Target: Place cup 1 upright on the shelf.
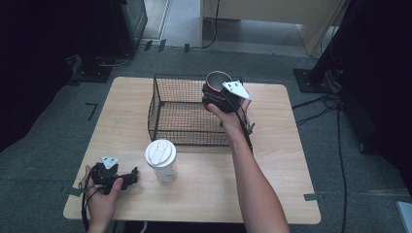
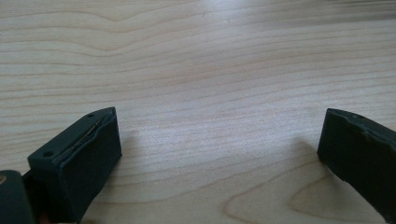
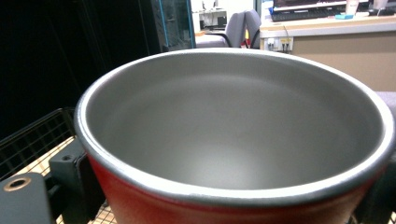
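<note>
Grippers (image 1: 127, 177) (image 1: 210, 99) over wooden table (image 1: 282, 170)

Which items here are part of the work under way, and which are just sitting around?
In use:
- red cup, clamped in the right gripper
- wire basket, which the cup is held over at the far right corner

Idle:
- white lidded paper cup, upright on the table
- left gripper, open, resting on the table

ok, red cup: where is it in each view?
High view: red cup upper centre, held in the right gripper above the wire basket's far right corner.
Left gripper view: not in it, just bare table.
Right gripper view: its steel-lined mouth sits centre frame, close up.
Shared landmark: the wire basket, lower left in the right gripper view.
</note>
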